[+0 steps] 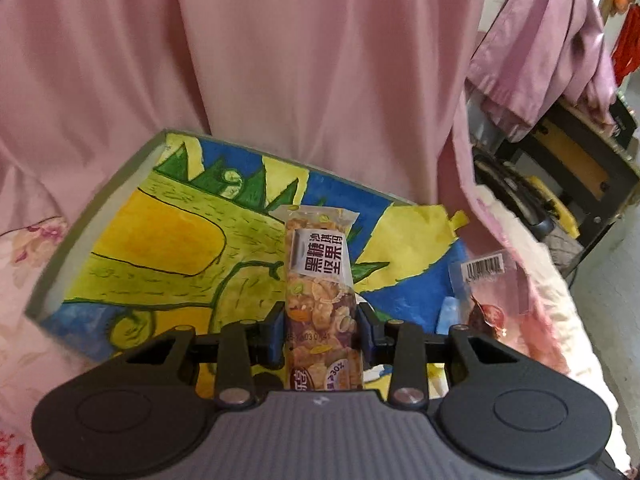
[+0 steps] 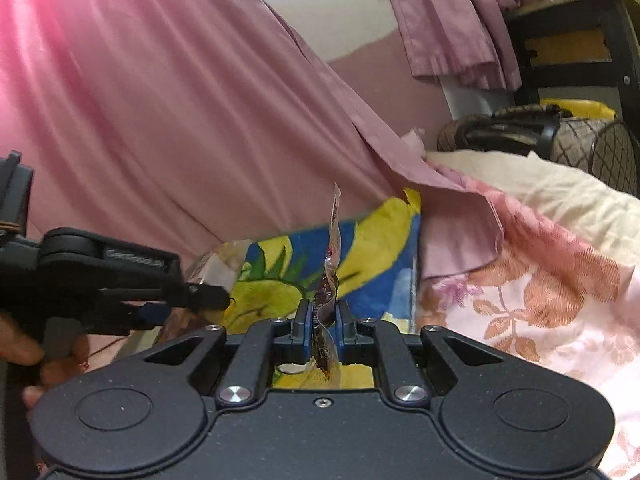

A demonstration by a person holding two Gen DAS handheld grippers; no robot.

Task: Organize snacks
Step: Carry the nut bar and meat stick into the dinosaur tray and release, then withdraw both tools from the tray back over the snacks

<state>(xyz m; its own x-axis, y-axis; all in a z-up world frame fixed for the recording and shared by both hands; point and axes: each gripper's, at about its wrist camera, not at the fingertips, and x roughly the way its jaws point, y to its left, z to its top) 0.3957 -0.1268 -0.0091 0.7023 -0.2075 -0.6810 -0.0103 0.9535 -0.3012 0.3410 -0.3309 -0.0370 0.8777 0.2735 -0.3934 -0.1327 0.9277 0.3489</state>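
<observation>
My left gripper [image 1: 320, 330] is shut on a nut-and-grain snack bar [image 1: 320, 280] in a clear wrapper with a white label, held upright above a painted board [image 1: 160, 240] of yellow, green and blue. My right gripper [image 2: 324, 326] is shut on a thin clear snack packet [image 2: 330, 280] with dark contents, seen edge-on. That packet also shows in the left wrist view [image 1: 492, 292], at the right, with a barcode. The left gripper shows in the right wrist view [image 2: 160, 280], at the left, with the bar's wrapper [image 2: 216, 268] in it.
The painted board [image 2: 360, 248] lies on a floral bedcover [image 2: 540, 300]. A pink curtain [image 1: 280, 60] hangs close behind. A dark shelf unit [image 1: 580, 160] and a wheeled object [image 2: 540, 136] stand at the right. Purple cloth [image 2: 448, 20] hangs above them.
</observation>
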